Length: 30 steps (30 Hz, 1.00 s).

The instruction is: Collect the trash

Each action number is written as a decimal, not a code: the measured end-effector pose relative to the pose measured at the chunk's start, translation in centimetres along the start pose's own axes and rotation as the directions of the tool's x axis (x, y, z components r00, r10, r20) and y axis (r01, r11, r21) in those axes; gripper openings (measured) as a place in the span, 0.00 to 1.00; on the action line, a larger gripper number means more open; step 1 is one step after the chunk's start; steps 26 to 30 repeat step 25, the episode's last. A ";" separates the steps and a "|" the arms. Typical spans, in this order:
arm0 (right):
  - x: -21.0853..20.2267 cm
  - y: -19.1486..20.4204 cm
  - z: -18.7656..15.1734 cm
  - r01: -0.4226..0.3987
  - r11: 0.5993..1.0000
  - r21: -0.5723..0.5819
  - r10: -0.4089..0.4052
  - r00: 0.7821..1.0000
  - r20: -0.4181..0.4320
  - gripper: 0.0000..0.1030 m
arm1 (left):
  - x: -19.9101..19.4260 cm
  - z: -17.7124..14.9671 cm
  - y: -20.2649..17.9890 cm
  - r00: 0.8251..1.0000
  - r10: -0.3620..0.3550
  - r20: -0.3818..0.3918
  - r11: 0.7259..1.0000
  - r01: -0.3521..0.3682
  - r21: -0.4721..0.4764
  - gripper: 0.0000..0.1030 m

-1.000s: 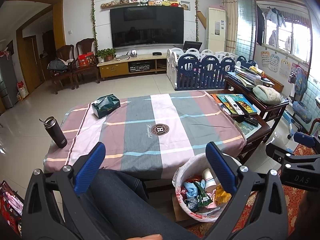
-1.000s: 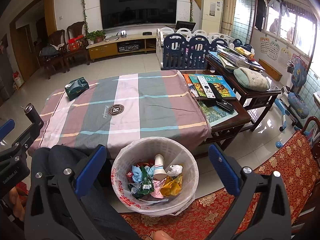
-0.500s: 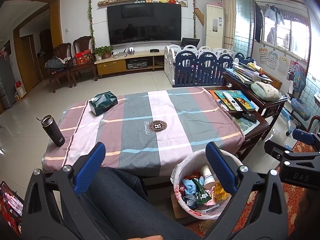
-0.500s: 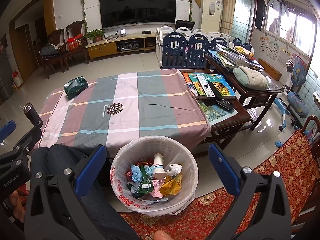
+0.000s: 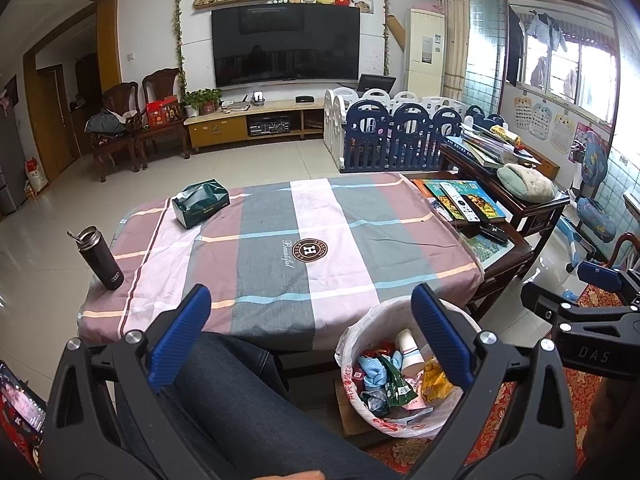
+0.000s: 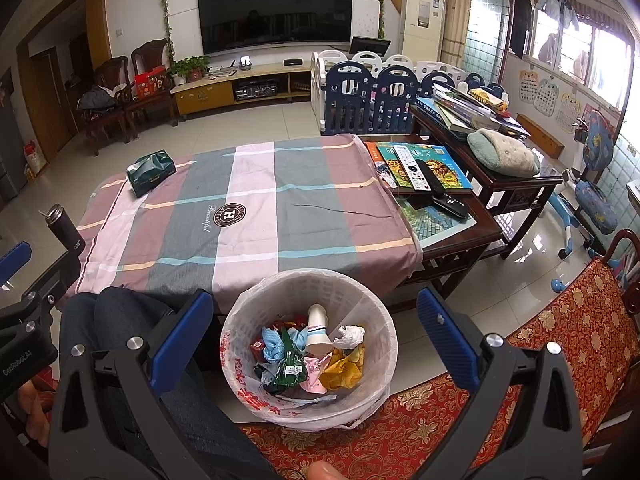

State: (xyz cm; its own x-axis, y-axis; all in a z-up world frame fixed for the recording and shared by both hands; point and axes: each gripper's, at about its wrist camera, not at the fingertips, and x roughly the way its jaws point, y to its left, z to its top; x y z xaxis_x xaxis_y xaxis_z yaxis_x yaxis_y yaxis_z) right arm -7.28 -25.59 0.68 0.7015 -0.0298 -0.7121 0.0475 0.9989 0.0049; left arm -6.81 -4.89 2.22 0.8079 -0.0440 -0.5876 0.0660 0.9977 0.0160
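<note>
**A:** What are you holding right now?

**B:** Nothing. I'm keeping the left gripper [image 5: 308,332] spread wide, its blue pads far apart with only air between them, and the right gripper [image 6: 316,334] is gaping just as wide and just as empty.

**A:** And where is the trash sitting?

**B:** In the trash bin [image 6: 244,320], lined with a white bag, standing on the floor just beside my knee [image 6: 120,312] and up against the near edge of the table [image 6: 256,200]. A paper cup [image 6: 318,330] is lying tilted on top of crumpled wrappers [image 6: 296,360] inside it.

**A:** Why are you hanging there?

**B:** I'm hovering the right gripper above the bin, I'd judge because that's the drop spot. The striped cloth is showing no loose litter that I can make out.

**A:** So what's left on it?

**B:** A green tissue pack [image 5: 202,202] near the far left and a dark flask [image 5: 100,258] at the left edge. Those look like keepers, so I'm judging the collecting close to done.
</note>
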 end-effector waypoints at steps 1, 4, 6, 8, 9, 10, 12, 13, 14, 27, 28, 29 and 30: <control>0.0 0.0 0.0 0.000 1.000 0.000 0.000 1.000 0.000 0.97 | 0.1 0.1 0.0 1.000 -0.003 -0.003 1.000 0.003 0.003 0.97; 0.0 0.0 0.0 0.000 1.000 0.000 0.000 1.000 -0.001 0.97 | 0.2 0.0 -0.1 1.000 -0.007 -0.010 1.000 0.007 0.009 0.97; 0.1 0.0 0.0 0.000 1.000 0.001 0.000 1.000 -0.003 0.97 | 0.3 0.0 -0.2 1.000 -0.003 -0.014 1.000 0.003 0.008 0.97; 0.1 -0.1 -0.1 -0.001 1.000 0.001 0.001 1.000 -0.005 0.97 | 0.3 0.0 -0.1 1.000 -0.003 -0.015 1.000 0.003 0.003 0.97; 0.2 0.0 -0.1 0.000 1.000 0.000 0.000 1.000 -0.005 0.97 | 0.3 0.0 0.0 1.000 -0.004 -0.014 1.000 0.004 0.000 0.97; 0.2 0.0 -0.1 0.001 1.000 0.000 -0.001 1.000 -0.005 0.97 | 0.3 0.0 0.1 1.000 -0.004 -0.013 1.000 0.004 -0.003 0.97; 0.2 -0.1 -0.2 0.000 1.000 0.000 0.000 1.000 -0.007 0.97 | 0.4 0.0 0.1 1.000 -0.005 -0.011 1.000 0.004 -0.006 0.97; 0.2 0.0 -0.1 0.000 1.000 0.000 0.000 1.000 -0.006 0.97 | 0.4 0.1 0.2 1.000 -0.003 -0.012 1.000 0.003 -0.006 0.97; 0.3 0.0 -0.2 0.000 1.000 0.000 0.000 1.000 -0.007 0.97 | 0.5 0.1 0.2 1.000 -0.003 -0.014 1.000 0.003 -0.006 0.97; -2.2 0.1 -0.2 -0.118 0.993 0.013 0.115 0.985 0.128 0.97 | 3.3 -0.2 0.9 0.998 0.061 -0.024 0.998 -0.062 -0.003 0.97; -2.2 0.1 -0.2 -0.118 0.993 0.013 0.115 0.985 0.128 0.97 | 3.3 -0.2 0.9 0.998 0.061 -0.024 0.998 -0.062 -0.003 0.97; -2.2 0.1 -0.2 -0.118 0.993 0.013 0.115 0.985 0.128 0.97 | 3.3 -0.2 0.9 0.998 0.061 -0.024 0.998 -0.062 -0.003 0.97; -2.2 0.1 -0.2 -0.118 0.993 0.013 0.115 0.985 0.128 0.97 | 3.3 -0.2 0.9 0.998 0.061 -0.024 0.998 -0.062 -0.003 0.97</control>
